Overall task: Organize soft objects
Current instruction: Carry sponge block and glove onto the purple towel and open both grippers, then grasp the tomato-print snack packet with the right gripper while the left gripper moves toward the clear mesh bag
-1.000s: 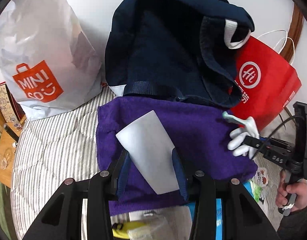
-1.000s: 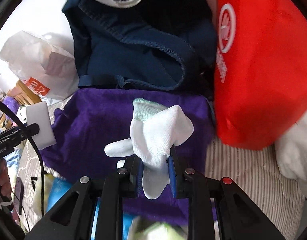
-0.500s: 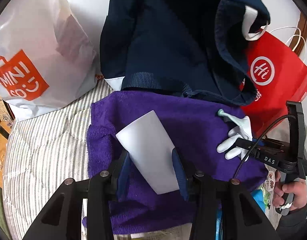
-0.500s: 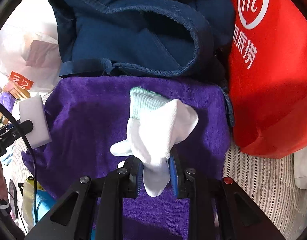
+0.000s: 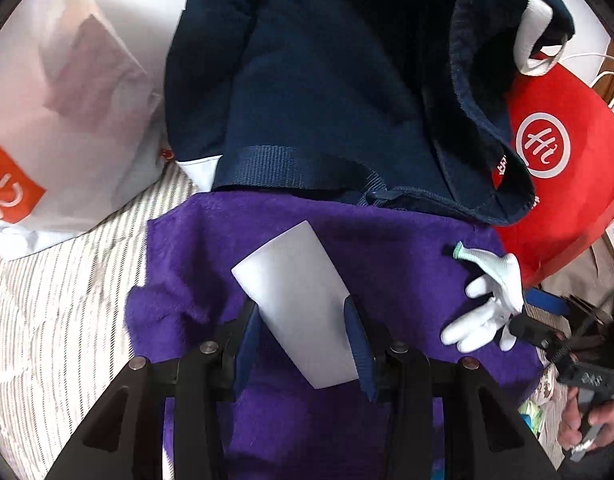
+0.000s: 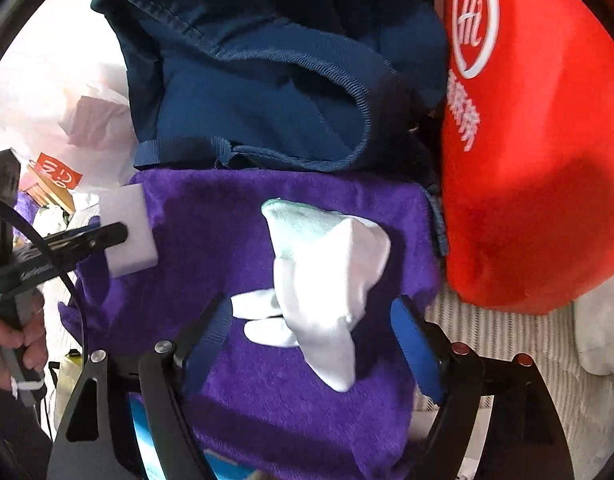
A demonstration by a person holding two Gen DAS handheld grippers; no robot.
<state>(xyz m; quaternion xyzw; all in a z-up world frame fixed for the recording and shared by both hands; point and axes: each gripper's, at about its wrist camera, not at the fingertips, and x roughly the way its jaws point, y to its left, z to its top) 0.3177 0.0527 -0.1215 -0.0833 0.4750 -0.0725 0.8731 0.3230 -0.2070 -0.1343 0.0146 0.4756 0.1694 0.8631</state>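
The right gripper (image 6: 311,344) is opening, its jaws clear of the white glove (image 6: 327,280) that lies between them on the purple towel (image 6: 211,220). The left gripper (image 5: 303,344) is clamped on a white sponge (image 5: 299,304) above the same towel. Best lower the sponge flat beside the glove before letting go. The red bag (image 6: 527,140) reads "Hi"; the white bag's (image 5: 67,100) orange logo is cut off.

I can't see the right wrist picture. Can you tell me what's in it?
A white glove lies on a purple towel between the right gripper's opening jaws. Behind sit a navy bag and red bag.
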